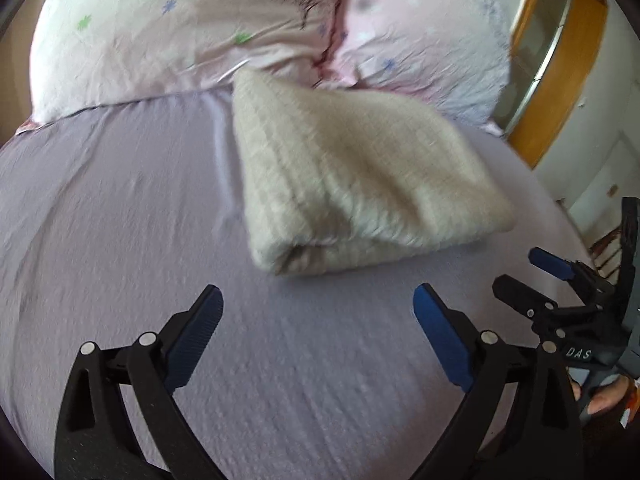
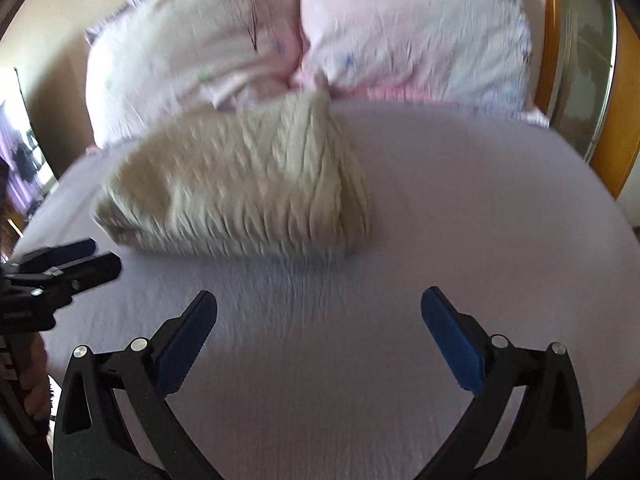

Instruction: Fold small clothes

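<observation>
Lying folded, cream cable-knit sweater (image 1: 352, 184), crinkled lilac sheet (image 1: 120, 208)

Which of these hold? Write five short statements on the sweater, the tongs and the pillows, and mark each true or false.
1. The sweater lies folded on the sheet. True.
2. The left tongs grip the sweater. False: they are open and apart from it, holding nothing.
3. The right tongs are open. True.
4. Two pillows lie beyond the sweater. True.
5. The sweater is dark blue. False: it is cream.
</observation>
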A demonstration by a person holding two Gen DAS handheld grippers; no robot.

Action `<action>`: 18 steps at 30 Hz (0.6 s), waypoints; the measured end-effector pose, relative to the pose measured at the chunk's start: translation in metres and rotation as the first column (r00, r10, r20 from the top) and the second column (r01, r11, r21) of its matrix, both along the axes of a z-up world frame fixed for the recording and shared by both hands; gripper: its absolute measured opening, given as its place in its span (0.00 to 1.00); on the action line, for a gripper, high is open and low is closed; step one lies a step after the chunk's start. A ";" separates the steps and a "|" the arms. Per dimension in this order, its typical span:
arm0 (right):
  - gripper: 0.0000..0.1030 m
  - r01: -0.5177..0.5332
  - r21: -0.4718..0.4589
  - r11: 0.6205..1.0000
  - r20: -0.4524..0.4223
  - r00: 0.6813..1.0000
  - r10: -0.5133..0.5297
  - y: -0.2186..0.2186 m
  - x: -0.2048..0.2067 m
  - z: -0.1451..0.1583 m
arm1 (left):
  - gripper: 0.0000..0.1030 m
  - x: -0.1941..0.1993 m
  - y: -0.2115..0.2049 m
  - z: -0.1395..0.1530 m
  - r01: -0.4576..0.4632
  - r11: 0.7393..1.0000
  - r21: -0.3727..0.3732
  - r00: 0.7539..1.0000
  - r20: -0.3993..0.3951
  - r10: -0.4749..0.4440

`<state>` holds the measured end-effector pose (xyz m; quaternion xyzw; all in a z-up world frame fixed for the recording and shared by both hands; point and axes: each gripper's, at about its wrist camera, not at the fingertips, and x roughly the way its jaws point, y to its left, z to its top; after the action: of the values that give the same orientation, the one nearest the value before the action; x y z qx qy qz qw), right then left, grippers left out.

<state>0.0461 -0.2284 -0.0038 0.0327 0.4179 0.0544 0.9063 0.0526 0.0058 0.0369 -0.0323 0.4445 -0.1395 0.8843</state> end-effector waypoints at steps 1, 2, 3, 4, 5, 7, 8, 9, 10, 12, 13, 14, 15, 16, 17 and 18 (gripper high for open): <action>0.99 -0.005 -0.005 1.000 -0.009 1.000 0.005 0.002 0.001 -0.001 | 0.95 0.000 0.000 -0.002 -0.008 1.000 0.013 1.000 -0.008 0.009; 0.99 -0.008 -0.012 1.000 -0.012 1.000 0.007 0.004 -0.002 -0.001 | 0.96 -0.002 0.001 -0.003 -0.018 1.000 0.024 1.000 -0.016 0.018; 0.99 -0.012 -0.023 1.000 -0.012 1.000 0.011 0.006 -0.001 -0.001 | 0.96 -0.003 0.002 -0.005 -0.029 0.999 0.029 0.999 -0.023 0.029; 0.99 -0.015 -0.031 0.999 -0.012 1.000 0.014 0.008 -0.001 0.000 | 0.97 -0.003 0.005 -0.005 -0.035 0.999 0.027 0.999 -0.028 0.036; 0.99 -0.017 -0.040 0.999 -0.015 1.000 0.016 0.010 0.001 0.000 | 0.98 -0.004 0.007 -0.006 -0.043 0.999 0.023 0.998 -0.034 0.044; 0.99 -0.018 -0.053 0.998 -0.033 0.999 0.017 0.015 0.002 -0.002 | 0.98 -0.004 0.009 -0.008 -0.056 0.998 0.020 0.998 -0.041 0.057; 0.99 -0.014 -0.065 0.998 -0.044 0.999 0.011 0.016 0.004 -0.004 | 0.98 -0.004 0.009 -0.008 -0.057 0.998 0.025 0.997 -0.041 0.058; 0.99 -0.010 -0.083 0.997 -0.041 0.999 0.007 0.020 0.004 -0.003 | 0.98 -0.004 0.008 -0.008 -0.058 0.998 0.031 0.997 -0.041 0.059; 0.99 -0.009 -0.083 0.997 -0.040 0.999 0.006 0.021 0.003 -0.002 | 0.98 -0.005 0.006 -0.009 -0.060 0.997 0.042 0.997 -0.042 0.062; 0.99 -0.006 -0.082 0.997 -0.047 0.999 0.002 0.021 0.005 -0.002 | 0.98 -0.005 0.003 -0.009 -0.068 0.995 0.070 0.996 -0.050 0.071; 0.99 -0.006 -0.082 0.997 -0.049 0.999 0.002 0.022 0.006 -0.002 | 0.98 -0.004 0.002 -0.010 -0.071 0.994 0.080 0.996 -0.055 0.075; 0.99 -0.005 -0.082 0.997 -0.050 0.999 0.001 0.022 0.005 -0.003 | 0.98 -0.003 0.001 -0.010 -0.074 0.993 0.088 0.995 -0.060 0.080; 0.99 -0.005 -0.083 0.997 -0.052 0.999 0.001 0.022 0.005 -0.002 | 0.98 -0.004 0.000 -0.010 -0.081 0.991 0.102 0.994 -0.067 0.089; 0.99 -0.006 -0.084 0.996 -0.054 0.999 0.002 0.022 0.006 -0.003 | 0.98 -0.003 -0.001 -0.011 -0.085 0.990 0.112 0.993 -0.072 0.094; 0.99 -0.007 -0.085 0.996 -0.057 0.998 0.002 0.022 0.005 -0.002 | 0.98 -0.002 -0.002 -0.010 -0.090 0.988 0.122 0.992 -0.076 0.099; 0.99 -0.009 -0.086 0.996 -0.058 0.998 0.004 0.022 0.006 -0.002 | 0.98 -0.004 -0.004 -0.010 -0.095 0.986 0.140 0.991 -0.079 0.106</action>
<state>0.0521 -0.2064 -0.0060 -0.0059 0.4462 0.0381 0.8941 0.0490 0.0013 0.0265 -0.0003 0.4885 -0.0624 0.8704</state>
